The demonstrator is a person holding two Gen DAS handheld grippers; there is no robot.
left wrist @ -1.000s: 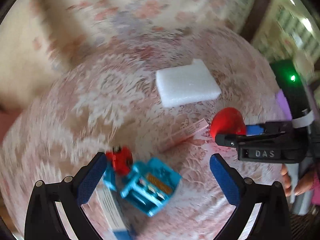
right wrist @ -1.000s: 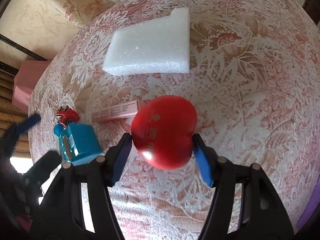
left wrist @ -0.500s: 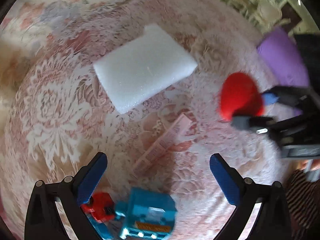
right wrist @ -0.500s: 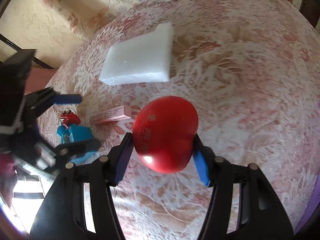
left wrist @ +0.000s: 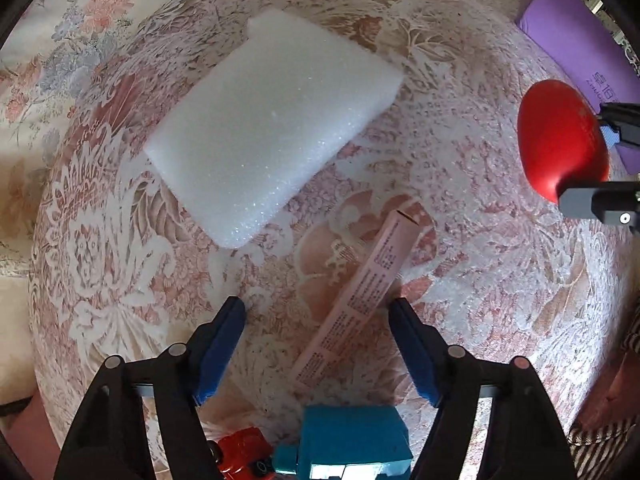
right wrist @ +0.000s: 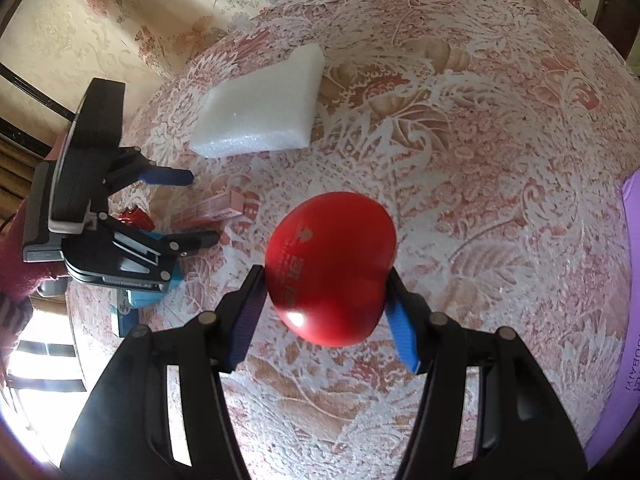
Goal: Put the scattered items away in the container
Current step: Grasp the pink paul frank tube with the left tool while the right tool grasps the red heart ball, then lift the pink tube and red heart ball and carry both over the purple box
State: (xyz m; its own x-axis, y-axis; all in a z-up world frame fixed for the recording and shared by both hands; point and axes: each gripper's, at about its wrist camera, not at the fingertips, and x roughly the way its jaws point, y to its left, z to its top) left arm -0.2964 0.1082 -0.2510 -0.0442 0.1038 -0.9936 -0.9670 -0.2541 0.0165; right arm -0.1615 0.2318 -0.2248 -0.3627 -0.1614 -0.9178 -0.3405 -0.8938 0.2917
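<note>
A slim pink box (left wrist: pixel 360 300) lies on the patterned cloth between the fingers of my left gripper (left wrist: pixel 316 332), which points straight down over it. Its jaws are closing, and a gap still shows beside the left pad. My right gripper (right wrist: pixel 326 288) is shut on a red heart-shaped ball (right wrist: pixel 332 268) and holds it above the cloth. The ball (left wrist: pixel 560 140) also shows at the right of the left wrist view. A purple container (left wrist: pixel 580 40) sits at the far right edge. In the right wrist view the left gripper (right wrist: pixel 200 208) straddles the pink box (right wrist: pixel 216 208).
A white foam block (left wrist: pixel 272 128) lies beyond the pink box. A blue toy truck (left wrist: pixel 352 440) and a small red toy (left wrist: pixel 240 452) sit just behind the left fingers. A dark red sleeve (right wrist: pixel 16 256) is at the left. The round table's edge curves close by.
My left gripper has dropped and rolled, moving from the blue truck to over the pink box, and its jaws have narrowed. The right gripper has carried the red heart slightly away.
</note>
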